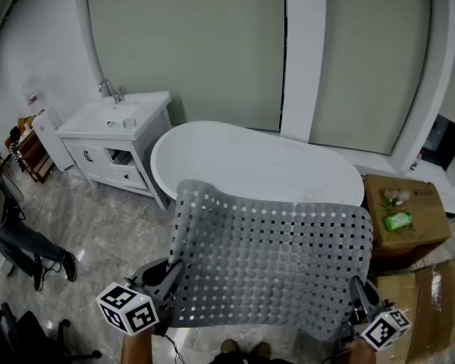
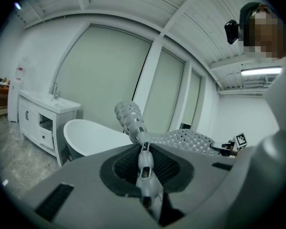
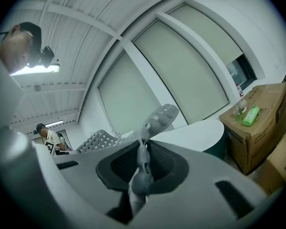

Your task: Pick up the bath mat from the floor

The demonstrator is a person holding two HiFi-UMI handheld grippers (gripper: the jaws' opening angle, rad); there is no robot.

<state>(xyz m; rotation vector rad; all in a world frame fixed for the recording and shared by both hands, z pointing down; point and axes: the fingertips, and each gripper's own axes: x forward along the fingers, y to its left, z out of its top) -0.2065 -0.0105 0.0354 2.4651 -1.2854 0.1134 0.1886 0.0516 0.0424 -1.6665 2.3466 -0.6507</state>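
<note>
The grey perforated bath mat is held up in the air in front of me, spread wide, its top left corner curling over. My left gripper is shut on the mat's lower left edge, and in the left gripper view the mat's edge runs pinched between the jaws of that gripper. My right gripper is shut on the lower right edge; in the right gripper view the mat stands clamped between the jaws of that gripper.
A white bathtub stands behind the mat, a white vanity with sink to its left. Cardboard boxes with a green bottle sit at the right. A person's legs are at the far left on the marble floor.
</note>
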